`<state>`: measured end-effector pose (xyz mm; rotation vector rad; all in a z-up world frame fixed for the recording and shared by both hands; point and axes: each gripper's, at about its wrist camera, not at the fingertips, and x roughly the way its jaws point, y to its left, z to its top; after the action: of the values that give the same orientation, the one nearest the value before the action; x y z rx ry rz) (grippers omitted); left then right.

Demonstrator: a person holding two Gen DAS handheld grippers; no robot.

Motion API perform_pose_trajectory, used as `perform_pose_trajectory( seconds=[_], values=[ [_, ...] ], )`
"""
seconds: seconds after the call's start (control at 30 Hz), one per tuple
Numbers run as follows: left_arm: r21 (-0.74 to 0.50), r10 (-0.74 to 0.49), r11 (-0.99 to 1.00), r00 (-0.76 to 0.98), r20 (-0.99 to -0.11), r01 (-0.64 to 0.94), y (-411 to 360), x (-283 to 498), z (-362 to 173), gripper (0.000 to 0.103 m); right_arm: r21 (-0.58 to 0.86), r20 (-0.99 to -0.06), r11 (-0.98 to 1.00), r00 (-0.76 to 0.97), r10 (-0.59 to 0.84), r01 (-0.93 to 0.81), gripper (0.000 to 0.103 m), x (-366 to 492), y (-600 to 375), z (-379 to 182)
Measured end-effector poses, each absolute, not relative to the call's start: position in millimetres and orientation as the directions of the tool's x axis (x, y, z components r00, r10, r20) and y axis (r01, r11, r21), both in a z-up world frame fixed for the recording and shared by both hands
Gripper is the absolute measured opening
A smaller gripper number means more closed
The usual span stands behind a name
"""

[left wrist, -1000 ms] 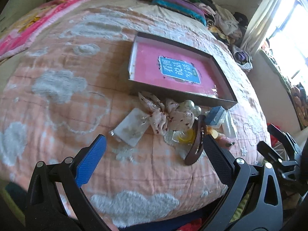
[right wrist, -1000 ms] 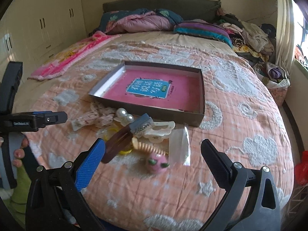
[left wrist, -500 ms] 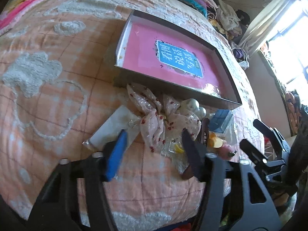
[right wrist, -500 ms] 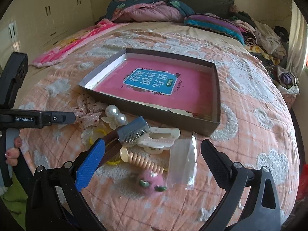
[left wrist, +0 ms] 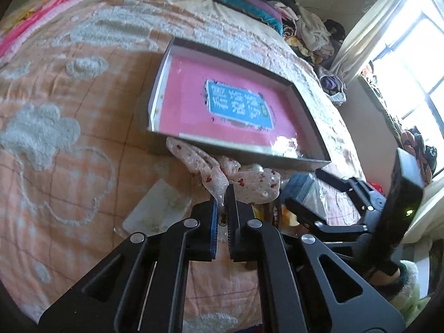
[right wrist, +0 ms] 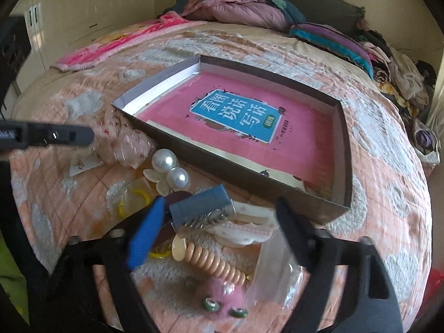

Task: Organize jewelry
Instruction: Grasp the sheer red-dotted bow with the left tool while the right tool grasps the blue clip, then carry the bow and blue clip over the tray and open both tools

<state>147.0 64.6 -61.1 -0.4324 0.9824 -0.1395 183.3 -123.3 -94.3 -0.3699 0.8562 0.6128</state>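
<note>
While the shallow dark-walled cardboard box (right wrist: 343, 149) lies on the peach quilted bedspread (left wrist: 55, 166), we find the clutter heaped against its near wall. In front of that wall lie two pearl balls on a cream flower clip (right wrist: 166, 170), a blue-grey rectangular clip (right wrist: 202, 206), a white plastic claw clip (right wrist: 244, 229), a beige ridged comb (right wrist: 208, 260), a pink felt ball with green eyes (right wrist: 223, 301), a yellow ring (right wrist: 138, 198) and a clear plastic sleeve (right wrist: 277, 266).

The box holds only a pink book (right wrist: 249, 127); its blue label carries Chinese characters that we cannot read with certainty.

Our left gripper (left wrist: 222, 211) has just been closing, and its jaws now pinch a tail of the sheer spotted fabric bow (left wrist: 249, 186), which rests against the box's near wall. Our right gripper (right wrist: 219, 238) has also just been closing; its jaws stand partly apart around the blue-grey clip and the white claw clip, and we cannot tell whether they touch either.
</note>
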Motion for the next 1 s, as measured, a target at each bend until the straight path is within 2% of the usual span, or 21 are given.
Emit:
perform_pose_trajectory(
  seconds=[0.03, 0.07, 0.1, 0.13, 0.5, 0.7, 1.0],
  values=[
    [-0.413, -0.305, 0.908, 0.559, -0.771, -0.075, 65, 147, -58, 0.000, -0.057, -0.792, 0.765, 0.496, 0.356, -0.641, 0.066, 184, -122, -96],
    [-0.413, -0.304, 0.908, 0.564, -0.768, -0.074, 65, 148, -56, 0.000, -0.052, -0.791, 0.762, 0.492, 0.364, -0.646, 0.053, 185, -122, -96],
    [-0.413, -0.302, 0.908, 0.569, -0.765, -0.072, 65, 149, -53, 0.000, -0.028, -0.791, 0.754, 0.475, 0.385, -0.657, 0.046, 185, -122, -97],
    [-0.410, -0.299, 0.909, 0.575, -0.761, -0.070, 66, 149, -50, 0.000, -0.013, -0.791, 0.752, 0.467, 0.395, -0.659, 0.045, 186, -123, -96],
    [-0.389, -0.262, 0.919, 0.639, -0.723, -0.063, 80, 159, -17, 0.000, 0.088, -0.697, 0.791, 0.530, 0.483, -0.605, 0.044, 172, -164, -51],
    [-0.367, -0.242, 0.929, 0.676, -0.696, -0.045, 77, 177, 6, 0.000, 0.082, -0.659, 0.840, 0.603, 0.450, -0.537, 0.044, 189, -193, -25],
    [-0.327, -0.232, 0.945, 0.697, -0.678, -0.004, 62, 215, 22, 0.000, 0.096, -0.653, 0.878, 0.635, 0.411, -0.469, 0.044, 218, -213, -19]
  ],
)
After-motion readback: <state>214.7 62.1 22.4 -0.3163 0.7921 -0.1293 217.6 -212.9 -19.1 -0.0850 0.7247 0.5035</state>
